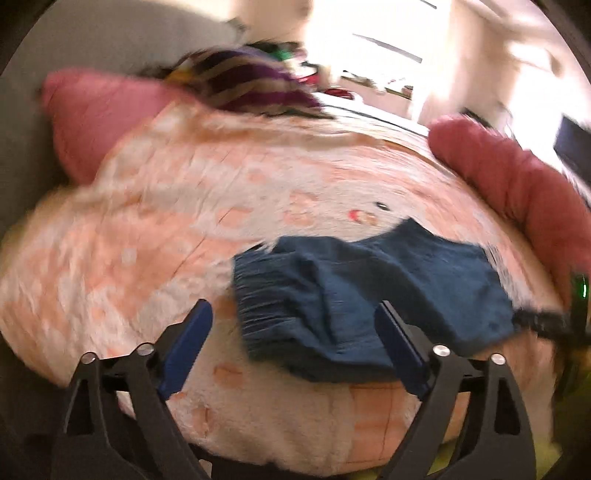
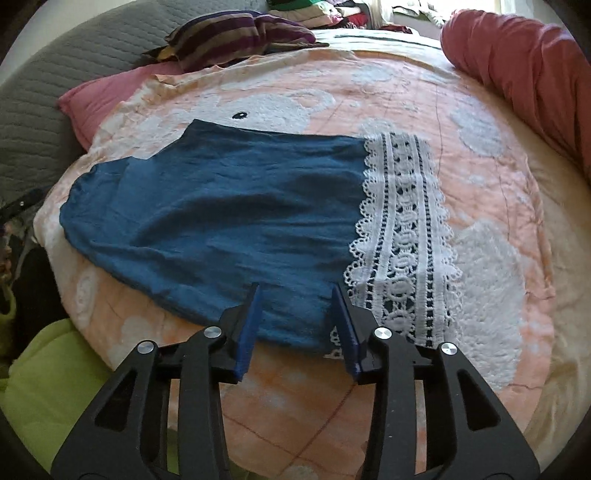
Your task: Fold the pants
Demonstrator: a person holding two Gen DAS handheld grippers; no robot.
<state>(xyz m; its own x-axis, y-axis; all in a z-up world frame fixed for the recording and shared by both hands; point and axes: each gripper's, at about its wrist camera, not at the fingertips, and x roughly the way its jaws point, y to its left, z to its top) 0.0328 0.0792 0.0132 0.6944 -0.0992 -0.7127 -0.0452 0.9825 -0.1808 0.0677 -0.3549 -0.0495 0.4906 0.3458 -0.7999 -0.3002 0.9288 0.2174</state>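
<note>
Blue pants [image 2: 221, 214] with a white lace hem [image 2: 402, 236] lie flat on a peach and white bedspread [image 2: 369, 92]. In the left wrist view the pants [image 1: 354, 295] show their gathered waistband end, blurred. My left gripper [image 1: 293, 314] is open, its right finger over the waistband end, its left finger over the bedspread. My right gripper [image 2: 297, 291] is open, its fingers astride the near edge of the pants beside the lace. Neither holds cloth.
A pink pillow [image 2: 99, 99] and a striped purple pillow [image 2: 236, 33] lie at the far left. A red bolster [image 2: 524, 74] lies along the right side. A grey quilted headboard [image 2: 33, 110] stands left. Something lime green [image 2: 55, 369] lies below the bed's near edge.
</note>
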